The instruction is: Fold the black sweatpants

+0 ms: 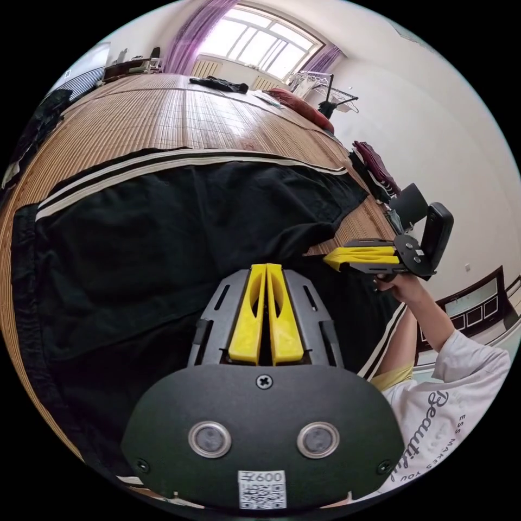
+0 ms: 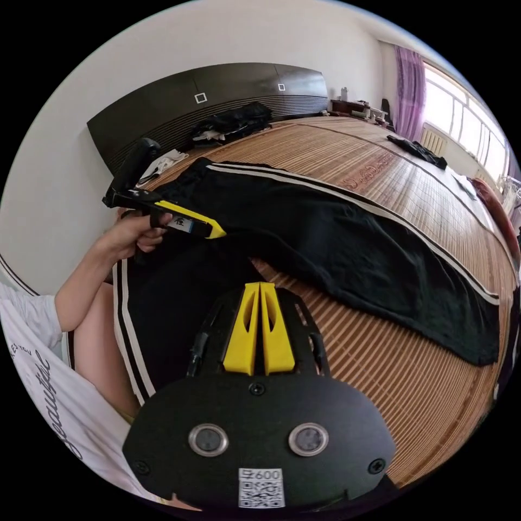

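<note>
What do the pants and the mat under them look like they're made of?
The pants: soft matte black cloth, probably a knit or cotton blend; they crease loosely, and pale woven stripes run along the side seam. The mat: thin bamboo or reed-like slats, judging by the fine parallel brown lines and slight sheen. Both grippers, left and right, have glossy yellow plastic-looking jaws.

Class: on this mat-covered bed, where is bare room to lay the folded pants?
Bare bamboo mat lies below the black sweatpants leg, and a wide stretch lies between their striped edge and the dark garment near the window. The bed's edges carry clothes piles.
</note>
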`<control>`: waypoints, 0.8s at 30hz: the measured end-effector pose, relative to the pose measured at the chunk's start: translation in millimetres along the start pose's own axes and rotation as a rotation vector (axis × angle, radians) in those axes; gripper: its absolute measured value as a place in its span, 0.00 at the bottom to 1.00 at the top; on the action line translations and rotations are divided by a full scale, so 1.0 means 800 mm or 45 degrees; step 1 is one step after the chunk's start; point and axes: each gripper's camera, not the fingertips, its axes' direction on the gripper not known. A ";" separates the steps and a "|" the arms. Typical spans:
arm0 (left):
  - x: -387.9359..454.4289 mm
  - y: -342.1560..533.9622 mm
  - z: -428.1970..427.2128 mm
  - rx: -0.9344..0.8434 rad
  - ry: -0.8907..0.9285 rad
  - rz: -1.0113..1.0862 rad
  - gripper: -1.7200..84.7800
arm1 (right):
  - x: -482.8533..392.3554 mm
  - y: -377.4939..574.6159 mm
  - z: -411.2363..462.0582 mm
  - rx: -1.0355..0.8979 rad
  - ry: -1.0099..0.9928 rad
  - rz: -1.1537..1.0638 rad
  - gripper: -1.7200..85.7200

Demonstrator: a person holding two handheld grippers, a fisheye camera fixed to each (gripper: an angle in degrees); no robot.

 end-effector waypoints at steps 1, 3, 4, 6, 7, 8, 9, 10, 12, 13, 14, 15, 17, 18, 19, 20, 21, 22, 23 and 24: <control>0.002 0.000 -0.001 0.001 0.003 0.006 0.02 | -0.001 -0.002 -0.006 -0.021 -0.023 0.019 0.01; 0.004 0.004 -0.008 0.004 0.064 0.026 0.02 | -0.005 -0.014 -0.017 -0.069 -0.033 0.038 0.01; 0.003 0.006 -0.013 0.019 0.085 0.021 0.02 | -0.011 -0.025 -0.031 -0.023 0.001 0.028 0.01; 0.009 0.013 -0.036 0.125 0.175 0.085 0.02 | -0.023 -0.041 -0.055 0.137 0.049 0.022 0.01; 0.012 0.013 -0.040 0.150 0.191 0.100 0.02 | -0.028 -0.058 -0.061 0.194 0.047 0.033 0.01; 0.020 0.012 -0.042 0.180 0.182 0.143 0.02 | -0.032 -0.081 -0.057 0.188 0.009 0.042 0.01; 0.031 0.006 -0.032 0.122 0.108 0.151 0.02 | -0.034 -0.093 -0.053 0.171 -0.015 0.042 0.01; 0.036 0.002 -0.022 0.069 0.067 0.147 0.02 | -0.038 -0.115 -0.043 0.146 -0.036 0.051 0.01; 0.062 -0.008 0.006 -0.083 0.000 0.221 0.02 | -0.045 -0.141 -0.026 0.142 -0.055 0.066 0.01; 0.065 -0.008 0.004 -0.080 -0.009 0.230 0.02 | -0.048 -0.155 -0.014 0.114 -0.079 0.069 0.01; 0.066 -0.008 0.004 -0.078 -0.009 0.230 0.02 | -0.052 -0.167 -0.001 0.066 -0.094 0.059 0.01; 0.065 -0.008 0.003 -0.077 -0.001 0.226 0.02 | -0.054 -0.171 0.006 0.031 -0.077 0.054 0.01; 0.060 -0.008 0.001 -0.074 0.024 0.204 0.02 | -0.059 -0.175 0.020 -0.043 0.068 -0.036 0.01; 0.056 -0.009 0.000 -0.070 0.040 0.189 0.02 | -0.056 -0.174 0.015 -0.013 0.077 -0.050 0.01; 0.054 -0.009 0.000 -0.069 0.049 0.180 0.02 | -0.039 -0.175 0.005 0.003 0.110 0.024 0.01; 0.051 -0.010 -0.002 -0.067 0.062 0.167 0.02 | -0.018 -0.176 -0.006 -0.002 0.083 0.097 0.01; 0.049 -0.011 -0.003 -0.067 0.073 0.159 0.02 | -0.007 -0.177 -0.013 -0.006 0.067 0.127 0.01; 0.048 -0.011 -0.004 -0.068 0.077 0.156 0.02 | 0.010 -0.175 -0.027 -0.001 0.079 0.157 0.01; 0.047 -0.012 -0.005 -0.069 0.081 0.153 0.02 | 0.022 -0.173 -0.039 -0.006 0.147 0.152 0.01; 0.048 -0.013 -0.006 -0.067 0.084 0.154 0.02 | 0.027 -0.172 -0.046 0.007 0.152 0.131 0.01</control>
